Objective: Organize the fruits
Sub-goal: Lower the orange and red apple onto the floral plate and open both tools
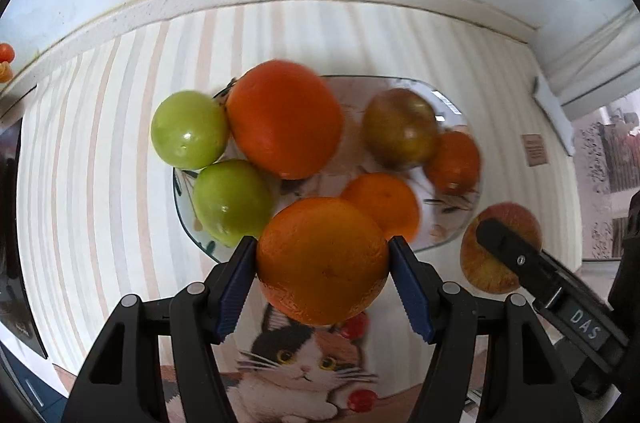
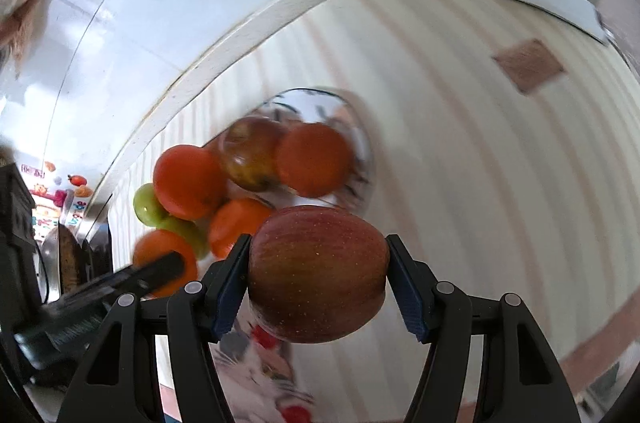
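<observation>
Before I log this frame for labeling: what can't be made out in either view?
- Right wrist view: fruits on the glass plate are motion-blurred, so their kinds are unclear.
- Left wrist view: the apple is partly hidden by the right gripper.
- Left wrist view: the cat picture is partly hidden by the orange in the left gripper.

Glass plate (image 1: pixel 448 239) on striped cloth holds two green apples (image 1: pixel 190 129) (image 1: pixel 232 201) touching at its left edge, a big orange (image 1: pixel 285 119) beside them, a brownish-green fruit (image 1: pixel 400 129) at the back right, a small dark orange (image 1: pixel 454 161) touching it, and another orange (image 1: pixel 384 203) near the front. One orange (image 1: pixel 322 261), round and pebbled, is held off the plate above its near edge. A red streaked apple (image 2: pixel 318 273) is held just off the plate's near right rim, on its side.
</observation>
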`<action>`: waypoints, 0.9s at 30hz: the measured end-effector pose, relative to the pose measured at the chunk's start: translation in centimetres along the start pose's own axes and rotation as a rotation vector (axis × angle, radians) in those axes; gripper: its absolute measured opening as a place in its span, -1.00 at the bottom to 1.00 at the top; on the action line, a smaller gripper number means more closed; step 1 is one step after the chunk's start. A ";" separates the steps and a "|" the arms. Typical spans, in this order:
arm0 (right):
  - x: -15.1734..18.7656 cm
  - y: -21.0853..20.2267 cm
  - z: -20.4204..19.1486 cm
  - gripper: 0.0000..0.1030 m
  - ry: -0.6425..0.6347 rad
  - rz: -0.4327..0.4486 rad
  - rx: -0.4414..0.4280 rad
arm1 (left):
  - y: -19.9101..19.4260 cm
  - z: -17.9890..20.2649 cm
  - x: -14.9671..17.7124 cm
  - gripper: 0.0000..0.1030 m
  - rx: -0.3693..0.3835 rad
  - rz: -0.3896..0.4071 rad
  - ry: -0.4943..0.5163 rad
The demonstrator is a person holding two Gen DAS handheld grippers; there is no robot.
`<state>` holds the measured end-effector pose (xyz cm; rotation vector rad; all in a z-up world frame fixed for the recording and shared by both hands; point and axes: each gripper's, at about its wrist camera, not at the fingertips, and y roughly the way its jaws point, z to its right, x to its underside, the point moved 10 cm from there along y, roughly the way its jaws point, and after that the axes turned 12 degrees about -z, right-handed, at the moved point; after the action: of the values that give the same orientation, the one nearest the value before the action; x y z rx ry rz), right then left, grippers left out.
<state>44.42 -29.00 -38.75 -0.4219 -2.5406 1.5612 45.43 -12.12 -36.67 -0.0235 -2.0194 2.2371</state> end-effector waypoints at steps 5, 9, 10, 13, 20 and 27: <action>-1.0 2.6 -0.9 0.31 -0.018 -0.023 0.046 | 2.1 -0.1 -0.5 0.24 -0.025 -0.022 -0.004; -1.5 3.1 -0.7 0.31 -0.015 -0.020 0.053 | 1.9 0.0 -0.6 0.25 -0.028 0.000 0.001; -1.7 3.2 -0.8 0.31 -0.016 -0.016 0.056 | 1.7 -0.3 -0.6 0.25 -0.023 0.002 -0.003; -1.9 3.4 -1.0 0.31 -0.016 -0.010 0.062 | 1.8 -0.2 -0.6 0.25 -0.027 0.007 0.001; -2.1 3.9 -0.9 0.34 0.001 -0.020 0.042 | 1.8 -0.2 -0.6 0.26 -0.032 0.018 0.022; -2.2 3.6 -0.9 0.51 0.003 -0.017 0.033 | 1.9 -0.4 -0.5 0.26 -0.026 -0.006 0.006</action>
<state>47.31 -27.42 -41.45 -0.3970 -2.5054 1.5934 45.76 -11.94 -38.65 -0.0260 -2.0432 2.2044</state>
